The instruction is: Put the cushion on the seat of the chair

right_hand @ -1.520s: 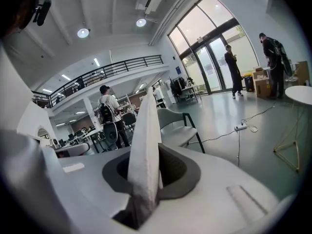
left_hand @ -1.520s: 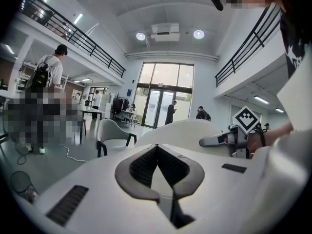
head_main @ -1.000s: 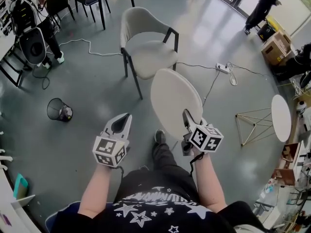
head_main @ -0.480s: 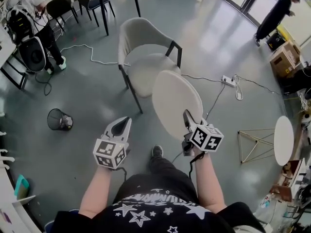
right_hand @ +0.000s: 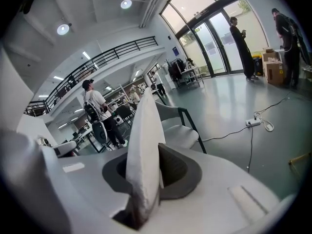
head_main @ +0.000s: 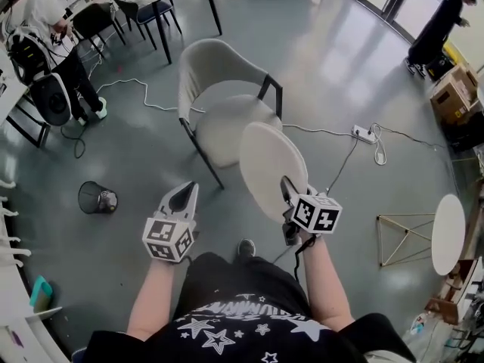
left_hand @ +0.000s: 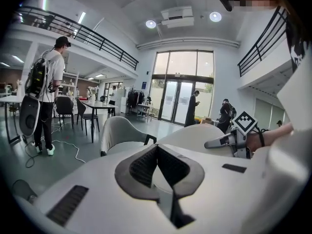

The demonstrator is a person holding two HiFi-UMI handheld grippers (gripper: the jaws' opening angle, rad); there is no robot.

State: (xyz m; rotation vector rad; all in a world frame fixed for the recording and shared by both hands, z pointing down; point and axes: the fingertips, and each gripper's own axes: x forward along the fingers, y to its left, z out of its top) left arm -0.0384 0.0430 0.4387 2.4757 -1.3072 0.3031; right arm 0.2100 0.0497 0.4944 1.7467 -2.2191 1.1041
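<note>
A grey shell chair (head_main: 219, 100) with dark legs stands on the floor ahead, its seat (head_main: 231, 127) bare. Just short of it hangs a round cream cushion (head_main: 270, 165), tilted on edge, with my right gripper (head_main: 286, 187) shut on its near rim. The right gripper view shows the cushion (right_hand: 145, 126) edge-on between the pads (right_hand: 170, 165), and the chair (right_hand: 180, 128) behind it. My left gripper (head_main: 181, 197) is held level to the cushion's left, shut with nothing in it. In the left gripper view the chair (left_hand: 122, 133) is ahead and the cushion (left_hand: 195, 135) is to the right.
A wire bin (head_main: 97, 197) sits on the floor at left. A power strip (head_main: 364, 133) and cables lie right of the chair. A round white table (head_main: 448, 233) and a gold wire frame (head_main: 404, 240) are at right. People, desks and dark chairs (head_main: 151, 10) stand farther back.
Both grippers and the cushion have moved forward towards the chair, which now lies closer. The grip on the cushion is the same.
</note>
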